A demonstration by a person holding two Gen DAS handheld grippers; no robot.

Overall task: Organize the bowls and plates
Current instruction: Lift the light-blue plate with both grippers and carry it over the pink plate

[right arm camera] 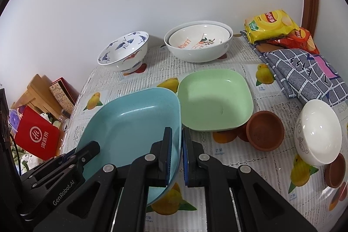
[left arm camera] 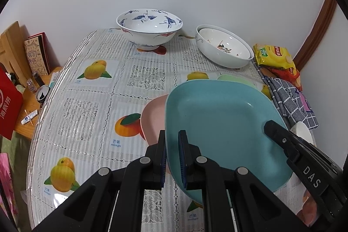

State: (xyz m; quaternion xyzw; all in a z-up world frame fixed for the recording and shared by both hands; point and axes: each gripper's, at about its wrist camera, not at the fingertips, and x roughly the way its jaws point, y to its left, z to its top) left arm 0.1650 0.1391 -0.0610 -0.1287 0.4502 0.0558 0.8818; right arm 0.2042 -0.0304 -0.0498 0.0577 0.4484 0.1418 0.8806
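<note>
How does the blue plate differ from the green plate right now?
The blue plate is clamped at opposite rims by the left gripper and the right gripper; the green plate is untouched. The blue plate is tilted, while the green plate lies nearly flat on the table. Both are square, rounded-cornered, speckled and empty.

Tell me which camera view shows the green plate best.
The right wrist view: the green plate lies there almost whole, beside the blue plate. The left wrist view shows only a thin strip of its far rim, because the blue plate covers the rest.
</note>
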